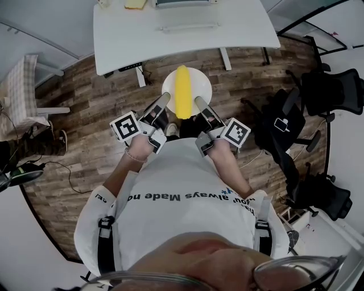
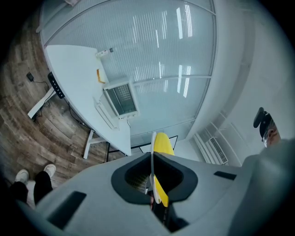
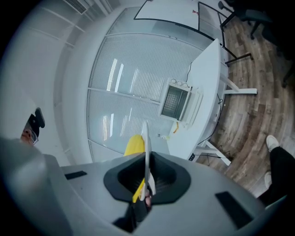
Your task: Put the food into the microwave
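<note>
A white plate (image 1: pixel 199 85) carries a long yellow piece of food (image 1: pixel 182 91) above the wood floor, in front of the person. My left gripper (image 1: pixel 164 100) is shut on the plate's left rim, and my right gripper (image 1: pixel 199 102) is shut on its right rim. In the left gripper view the plate (image 2: pixel 153 152) shows edge-on between the jaws, with the food (image 2: pixel 162 142) behind it. The right gripper view shows the same plate (image 3: pixel 146 138) and food (image 3: pixel 135 145). The microwave (image 2: pixel 120 99) (image 3: pixel 177 102) stands on the white table (image 1: pixel 170 40) ahead, apart from the plate.
Black office chairs (image 1: pixel 333 91) stand at the right. A chair with checked fabric (image 1: pixel 20 85) and floor cables (image 1: pixel 51 165) are at the left. A small yellow item (image 1: pixel 135 4) lies on the table beside the microwave (image 1: pixel 185 3). The person's shoes (image 2: pixel 34 175) are on the floor.
</note>
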Demonstrator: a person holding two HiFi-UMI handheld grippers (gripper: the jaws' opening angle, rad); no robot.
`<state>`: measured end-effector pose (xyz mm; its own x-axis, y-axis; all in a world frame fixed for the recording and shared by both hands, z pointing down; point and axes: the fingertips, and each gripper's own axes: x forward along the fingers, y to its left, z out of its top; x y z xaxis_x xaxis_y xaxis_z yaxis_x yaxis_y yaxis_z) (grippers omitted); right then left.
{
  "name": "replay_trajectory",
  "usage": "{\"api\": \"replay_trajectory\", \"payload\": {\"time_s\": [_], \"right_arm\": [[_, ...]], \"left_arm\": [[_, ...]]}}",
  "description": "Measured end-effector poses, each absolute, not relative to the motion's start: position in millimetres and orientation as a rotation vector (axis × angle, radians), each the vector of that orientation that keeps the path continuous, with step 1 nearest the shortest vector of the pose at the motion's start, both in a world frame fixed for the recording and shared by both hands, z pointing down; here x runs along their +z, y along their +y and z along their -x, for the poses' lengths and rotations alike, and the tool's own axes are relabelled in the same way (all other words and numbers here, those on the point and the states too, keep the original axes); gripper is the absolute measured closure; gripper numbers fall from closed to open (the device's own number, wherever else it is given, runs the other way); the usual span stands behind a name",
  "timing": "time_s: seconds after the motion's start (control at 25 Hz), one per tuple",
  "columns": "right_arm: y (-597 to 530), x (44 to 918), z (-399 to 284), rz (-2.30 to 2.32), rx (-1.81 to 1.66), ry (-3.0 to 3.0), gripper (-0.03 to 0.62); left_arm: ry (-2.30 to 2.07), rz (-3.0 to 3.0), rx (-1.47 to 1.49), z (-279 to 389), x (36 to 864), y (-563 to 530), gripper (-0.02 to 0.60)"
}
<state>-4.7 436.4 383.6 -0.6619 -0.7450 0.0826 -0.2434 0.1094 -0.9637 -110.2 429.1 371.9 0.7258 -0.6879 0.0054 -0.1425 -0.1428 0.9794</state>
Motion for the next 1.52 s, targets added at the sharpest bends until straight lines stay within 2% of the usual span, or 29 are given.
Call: {"api": "replay_trajectory", "payload": {"time_s": [0.64, 1.52], "right_arm": [[339, 385, -35, 0.945, -1.592, 1.961, 0.569], [192, 396, -145, 0.929, -1.627, 1.999, 0.569]], "left_arm": [[-0.691, -1.665, -0.528, 70, 372, 333, 0.563], [-0.721, -1.645, -0.552, -41, 381, 188, 0.563]]}}
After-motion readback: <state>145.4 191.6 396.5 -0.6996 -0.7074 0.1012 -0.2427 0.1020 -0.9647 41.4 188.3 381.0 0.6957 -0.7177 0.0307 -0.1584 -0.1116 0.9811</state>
